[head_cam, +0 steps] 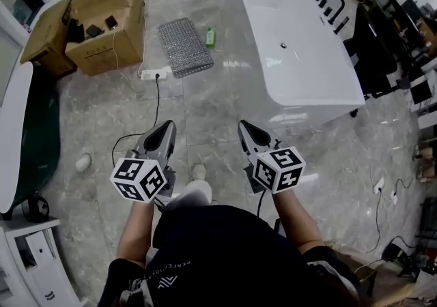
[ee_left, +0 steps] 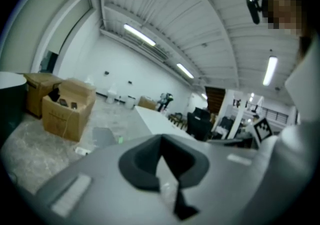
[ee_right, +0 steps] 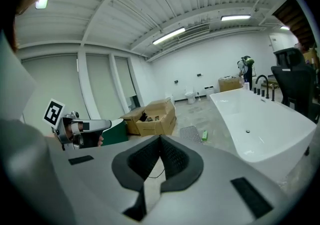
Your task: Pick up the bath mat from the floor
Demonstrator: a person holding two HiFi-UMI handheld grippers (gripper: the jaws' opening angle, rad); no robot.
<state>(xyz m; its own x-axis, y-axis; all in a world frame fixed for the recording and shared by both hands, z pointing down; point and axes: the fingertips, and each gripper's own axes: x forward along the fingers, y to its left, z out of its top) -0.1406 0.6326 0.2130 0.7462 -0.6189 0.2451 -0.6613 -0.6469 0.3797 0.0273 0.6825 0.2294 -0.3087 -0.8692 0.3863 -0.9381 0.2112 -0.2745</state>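
Grey marble floor: the bath mat (head_cam: 186,46) lies upper centre, well ahead. My left gripper (head_cam: 168,125) and right gripper (head_cam: 243,125) are pressed together and empty. I risk snagging the power strip (head_cam: 155,74) just beside it.

Little could be read. The clearest print ran in small pale capitals across the person's black shirt (head_cam: 225,244) near the bottom edge of the head view — it seemed to begin "PERFECTION", beside a pale angular logo, and the rest was too small to make out. A short line of dark letters stood on the front wall of the larger cardboard box (head_cam: 109,22), too small to read. The left cube (head_cam: 140,177) on the left gripper (head_cam: 164,134) and the right cube (head_cam: 278,169) on the right gripper (head_cam: 247,134) bore only black-and-white square markers — patterns, no letters or numbers.
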